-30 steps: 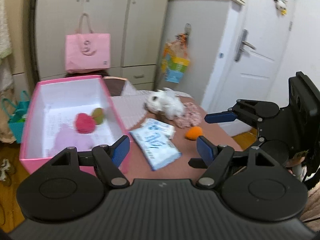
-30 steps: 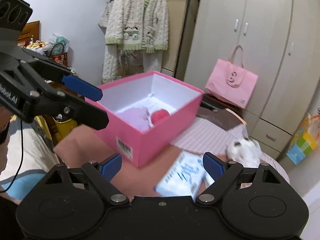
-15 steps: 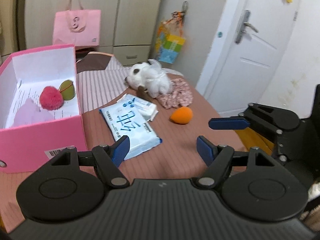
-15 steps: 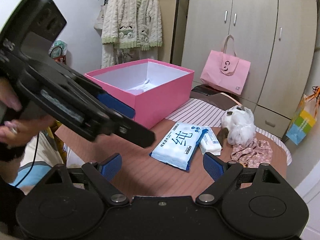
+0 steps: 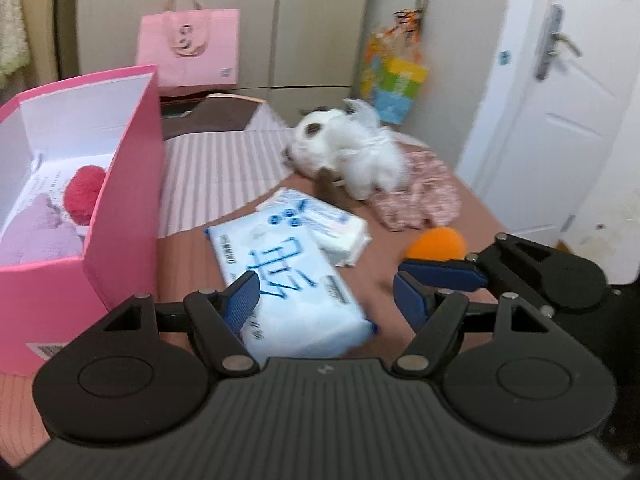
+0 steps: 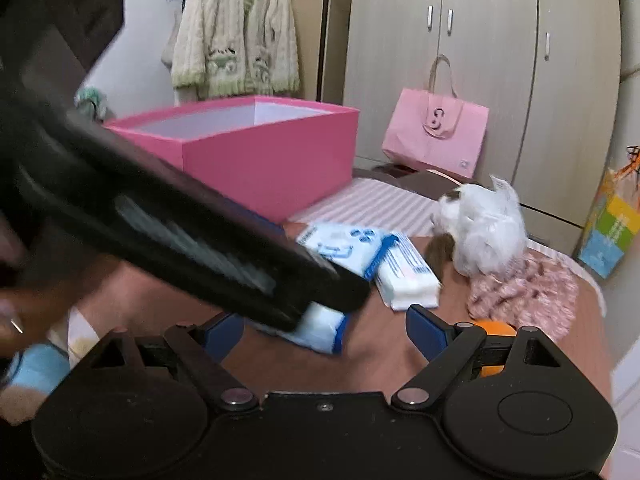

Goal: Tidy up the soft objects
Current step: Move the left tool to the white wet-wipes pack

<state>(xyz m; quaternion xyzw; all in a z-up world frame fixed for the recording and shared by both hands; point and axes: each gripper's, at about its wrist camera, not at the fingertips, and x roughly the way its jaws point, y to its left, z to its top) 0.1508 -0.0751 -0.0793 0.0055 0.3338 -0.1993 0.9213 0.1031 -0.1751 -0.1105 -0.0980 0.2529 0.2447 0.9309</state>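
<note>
My left gripper (image 5: 326, 294) is open, its fingers on either side of the near end of a large blue-and-white wipes pack (image 5: 292, 284) on the brown table. A smaller white pack (image 5: 328, 224) lies behind it. A white plush toy (image 5: 348, 156) lies on a pink floral cloth (image 5: 416, 200), and an orange sponge (image 5: 438, 244) sits to the right. My right gripper (image 6: 324, 332) is open and empty, above the table near the sponge (image 6: 494, 328). The open pink box (image 5: 120, 184) holds a red pompom (image 5: 84, 192) and a lilac soft item (image 5: 36, 232).
A striped cloth (image 5: 220, 176) covers the table's far part. A pink tote bag (image 5: 188, 46) stands before the wardrobe. A white door (image 5: 560, 100) is at right. The left gripper's body (image 6: 168, 220) crosses the right wrist view and hides part of the table.
My left gripper has moved forward and down to the large wipes pack. My right gripper has come lower and closer to the table, next to the orange sponge.
</note>
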